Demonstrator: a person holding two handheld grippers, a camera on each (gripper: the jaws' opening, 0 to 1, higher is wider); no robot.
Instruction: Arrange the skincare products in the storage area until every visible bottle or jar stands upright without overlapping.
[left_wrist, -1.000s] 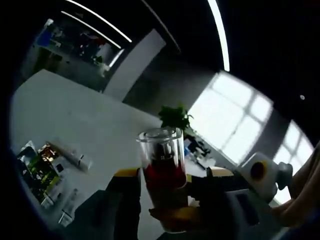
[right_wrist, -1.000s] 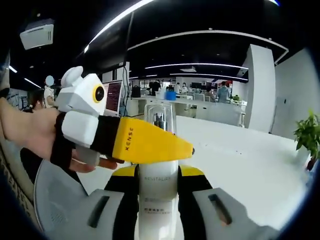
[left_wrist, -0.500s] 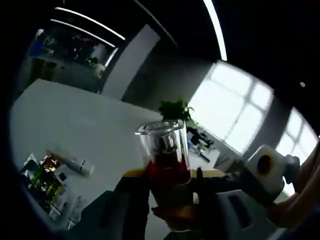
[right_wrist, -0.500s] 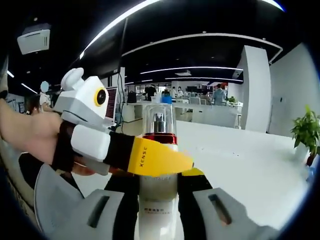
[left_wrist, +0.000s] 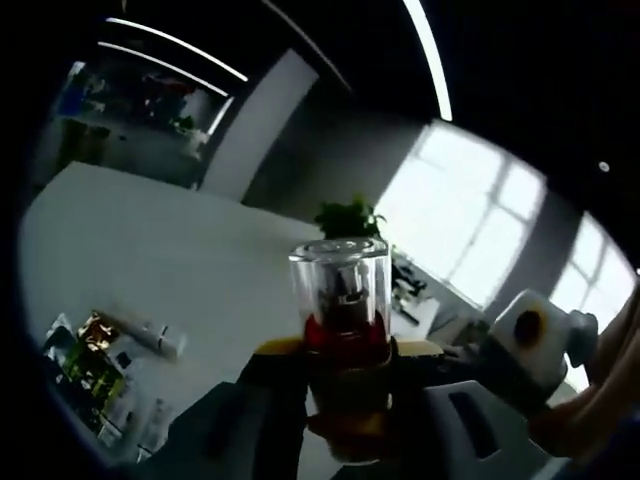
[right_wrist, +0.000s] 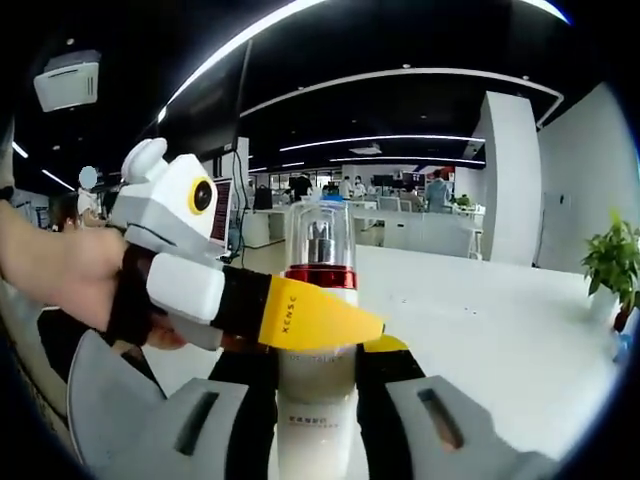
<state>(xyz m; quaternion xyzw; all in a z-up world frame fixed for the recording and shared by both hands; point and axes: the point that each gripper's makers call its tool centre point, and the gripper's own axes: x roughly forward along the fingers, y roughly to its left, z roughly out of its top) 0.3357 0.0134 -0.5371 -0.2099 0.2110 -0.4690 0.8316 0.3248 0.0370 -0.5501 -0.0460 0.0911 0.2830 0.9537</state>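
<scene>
- While held aloft over the white counter (right_wrist: 520, 340), pump bottle (right_wrist: 317, 330) clamped by right tool (right_wrist: 315, 400) at body.
- Gripped by left tool (left_wrist: 340, 385) near red collar.

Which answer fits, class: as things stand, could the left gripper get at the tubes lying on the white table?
Probably not yet. The left gripper is shut on the pump bottle, which the right gripper also holds, so its jaws are occupied. The tubes lie apart on the white table.
</scene>
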